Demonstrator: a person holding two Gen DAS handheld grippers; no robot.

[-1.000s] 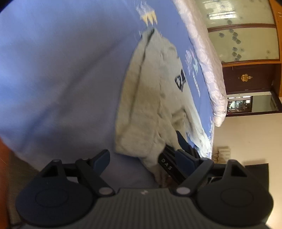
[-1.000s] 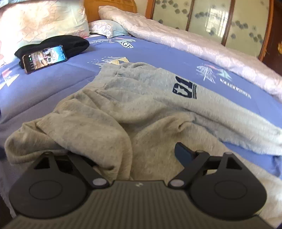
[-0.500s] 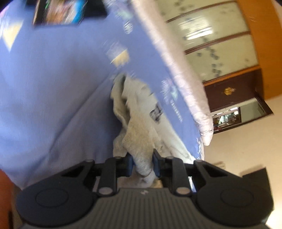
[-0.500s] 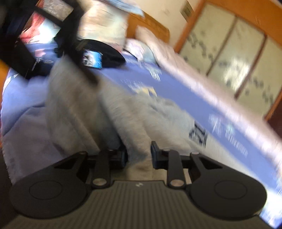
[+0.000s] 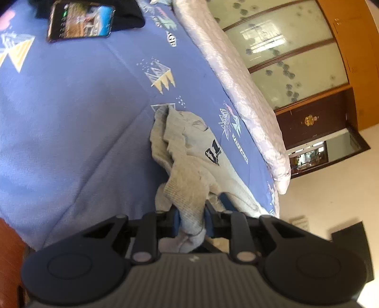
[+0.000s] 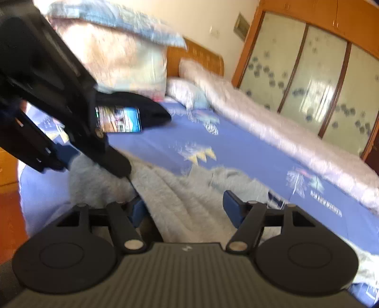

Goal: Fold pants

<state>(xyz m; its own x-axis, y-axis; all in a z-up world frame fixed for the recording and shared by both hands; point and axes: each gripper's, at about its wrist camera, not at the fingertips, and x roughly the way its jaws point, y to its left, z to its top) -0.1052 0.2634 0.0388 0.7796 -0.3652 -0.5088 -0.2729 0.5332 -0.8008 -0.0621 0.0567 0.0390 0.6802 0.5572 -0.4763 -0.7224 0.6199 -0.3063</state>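
Grey sweatpants (image 5: 189,151) with a dark "01" print lie crumpled on a blue bedsheet (image 5: 71,118). My left gripper (image 5: 190,215) is shut on a ribbed edge of them and holds that bunch lifted off the sheet. In the right wrist view the left gripper (image 6: 71,161) shows at the upper left as a black frame with grey cloth hanging from it. The jaws of my right gripper (image 6: 184,206) are opening; the sweatpants (image 6: 180,194) lie between the blue pads, and the pads stand clear of the cloth.
A lit phone (image 5: 80,21) leans on a black garment (image 6: 151,111) near the pillows (image 6: 123,59). A pale quilt (image 5: 236,83) runs along the bed's far side, before wardrobe doors (image 6: 308,83). Wooden floor (image 6: 9,213) shows past the bed's near corner.
My left gripper closed on the pants' edge and rose with it. My right gripper closed on the cloth, then spread apart again while shifting sideways and rolling.
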